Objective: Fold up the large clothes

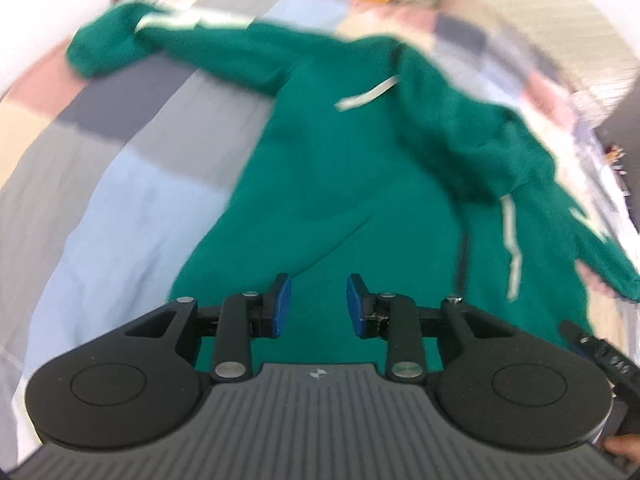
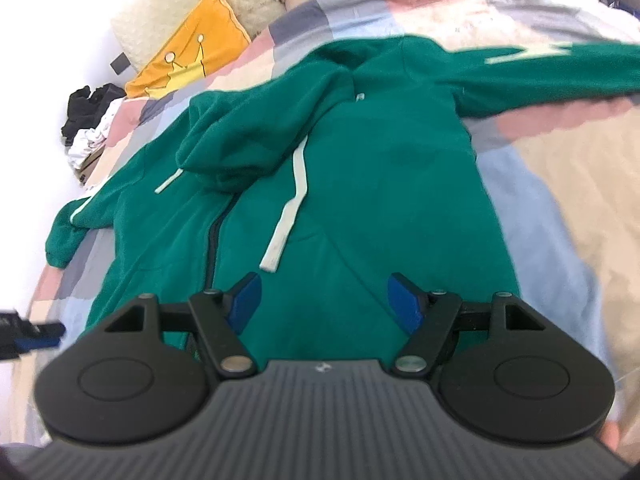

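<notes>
A green zip hoodie (image 1: pixel 340 168) with white drawstrings lies front up on the bed, sleeves spread to both sides. It also shows in the right wrist view (image 2: pixel 360 184), hood (image 2: pixel 256 136) bunched near the collar. My left gripper (image 1: pixel 319 304) is open and empty, hovering over the hoodie's lower body. My right gripper (image 2: pixel 324 300) is open wide and empty, over the lower front just right of the zipper (image 2: pixel 212 252). The left gripper's tip (image 2: pixel 36 334) shows at the left edge of the right wrist view.
The bed has a patchwork quilt (image 1: pixel 120 184) in blue, grey, pink and beige. An orange cushion (image 2: pixel 188 56) and a cream pillow (image 2: pixel 160 4) lie at the head. A pile of black and white clothes (image 2: pixel 90 120) sits at the bed's far edge.
</notes>
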Demonstrator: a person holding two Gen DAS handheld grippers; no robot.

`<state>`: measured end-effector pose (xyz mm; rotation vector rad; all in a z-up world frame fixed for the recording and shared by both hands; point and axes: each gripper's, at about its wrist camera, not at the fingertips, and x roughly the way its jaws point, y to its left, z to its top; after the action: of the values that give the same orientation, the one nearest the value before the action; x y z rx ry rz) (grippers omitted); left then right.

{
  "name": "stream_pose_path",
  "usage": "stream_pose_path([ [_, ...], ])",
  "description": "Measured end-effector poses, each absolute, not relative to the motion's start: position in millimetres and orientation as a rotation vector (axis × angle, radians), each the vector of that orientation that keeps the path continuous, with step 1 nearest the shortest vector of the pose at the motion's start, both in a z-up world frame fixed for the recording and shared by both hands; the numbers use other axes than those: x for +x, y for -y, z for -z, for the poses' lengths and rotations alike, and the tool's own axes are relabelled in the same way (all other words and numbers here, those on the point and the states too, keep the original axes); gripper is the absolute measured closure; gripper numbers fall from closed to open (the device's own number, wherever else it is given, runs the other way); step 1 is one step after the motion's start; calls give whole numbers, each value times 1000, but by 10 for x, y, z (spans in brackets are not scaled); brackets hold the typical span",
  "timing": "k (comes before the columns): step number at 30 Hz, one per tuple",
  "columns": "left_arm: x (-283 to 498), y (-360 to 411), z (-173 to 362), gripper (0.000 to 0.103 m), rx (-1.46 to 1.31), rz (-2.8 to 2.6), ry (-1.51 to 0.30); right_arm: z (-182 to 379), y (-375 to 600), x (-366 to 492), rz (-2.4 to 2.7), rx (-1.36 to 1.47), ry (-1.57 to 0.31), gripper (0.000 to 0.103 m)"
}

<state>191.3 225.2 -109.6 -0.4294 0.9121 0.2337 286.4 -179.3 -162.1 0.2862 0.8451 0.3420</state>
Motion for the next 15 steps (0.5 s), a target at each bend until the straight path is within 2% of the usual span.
stream_pose_path([
  [8, 2067, -1547, 765, 68, -294, -104, -750, 1423, 1831, 2775, -296, 223, -686, 31],
  [15, 2056, -1085, 713, 68, -160, -35, -641, 1322, 1876, 2697, -289, 222, -592, 31],
])
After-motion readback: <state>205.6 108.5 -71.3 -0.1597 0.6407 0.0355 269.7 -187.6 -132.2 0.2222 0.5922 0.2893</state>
